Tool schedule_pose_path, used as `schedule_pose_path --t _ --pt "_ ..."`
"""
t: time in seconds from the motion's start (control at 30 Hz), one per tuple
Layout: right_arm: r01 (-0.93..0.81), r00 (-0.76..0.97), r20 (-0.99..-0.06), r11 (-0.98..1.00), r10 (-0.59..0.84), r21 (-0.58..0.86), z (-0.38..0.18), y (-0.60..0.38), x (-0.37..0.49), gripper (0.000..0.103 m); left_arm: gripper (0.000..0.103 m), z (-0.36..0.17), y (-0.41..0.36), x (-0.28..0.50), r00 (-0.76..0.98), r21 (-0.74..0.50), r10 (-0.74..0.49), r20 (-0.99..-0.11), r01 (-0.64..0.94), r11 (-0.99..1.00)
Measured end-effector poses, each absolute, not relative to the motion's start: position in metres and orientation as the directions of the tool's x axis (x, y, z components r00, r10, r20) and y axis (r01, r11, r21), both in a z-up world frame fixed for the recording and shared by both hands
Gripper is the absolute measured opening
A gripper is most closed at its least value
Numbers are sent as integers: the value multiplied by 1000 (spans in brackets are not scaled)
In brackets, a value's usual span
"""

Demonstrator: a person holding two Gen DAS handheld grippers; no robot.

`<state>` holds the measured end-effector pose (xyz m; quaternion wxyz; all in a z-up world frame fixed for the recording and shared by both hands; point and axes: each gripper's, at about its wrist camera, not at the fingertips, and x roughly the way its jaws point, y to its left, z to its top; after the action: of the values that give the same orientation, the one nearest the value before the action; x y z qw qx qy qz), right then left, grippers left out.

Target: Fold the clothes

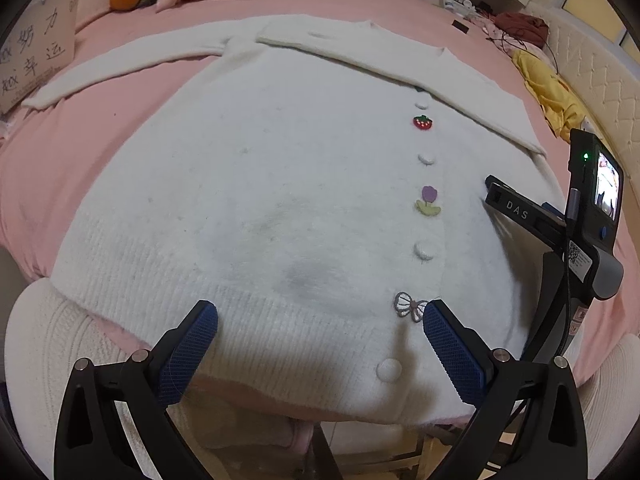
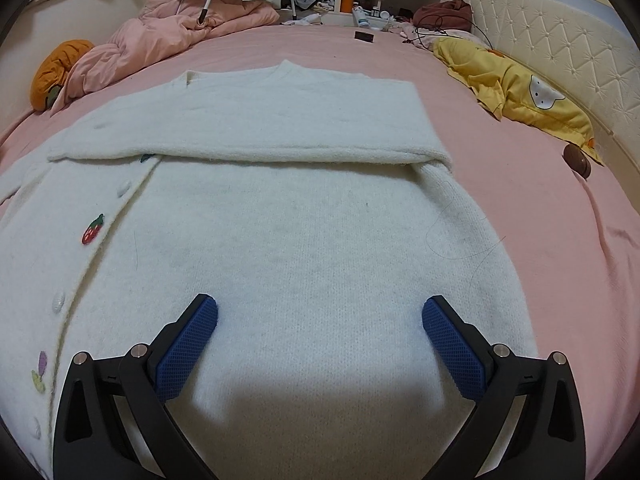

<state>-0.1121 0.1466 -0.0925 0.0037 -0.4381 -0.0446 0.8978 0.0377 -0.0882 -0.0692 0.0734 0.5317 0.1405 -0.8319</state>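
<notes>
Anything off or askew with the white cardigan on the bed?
Only one sleeve is folded: it lies across the chest of the fluffy white button-front cardigan, while the other sleeve is spread out on the pink bedsheet. A greyish smudge shows above the hem. No tears are visible.

White fluffy cardigan laid flat on pink bed — buttoned, front up, one sleeve folded across chest, other sleeve stretched outward.
</notes>
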Motion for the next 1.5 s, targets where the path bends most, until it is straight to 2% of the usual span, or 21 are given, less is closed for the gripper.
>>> schedule_pose_path --t 0.53,0.97,1.23,1.37,1.5 --pt "32 -616 -787 -996 46 -83 -92 146 -112 102 103 -72 -89 38 -414 -157 32 -910 270 -950" --pt "31 -616 -787 -996 47 -84 -92 146 -112 102 103 -67 -120 43 -447 -224 52 -893 344 -912" --pt "30 -612 -789 -996 47 -83 -92 147 -113 102 103 -63 -119 42 -447 -187 28 -894 316 -930" --pt "63 -566 -822 -991 60 -116 -73 138 -109 102 103 -63 -114 40 -451 -192 41 -892 294 -936" --pt "64 -662 -747 -998 -56 18 -9 135 -56 102 103 -60 -112 41 -460 -196 46 -887 286 -938"
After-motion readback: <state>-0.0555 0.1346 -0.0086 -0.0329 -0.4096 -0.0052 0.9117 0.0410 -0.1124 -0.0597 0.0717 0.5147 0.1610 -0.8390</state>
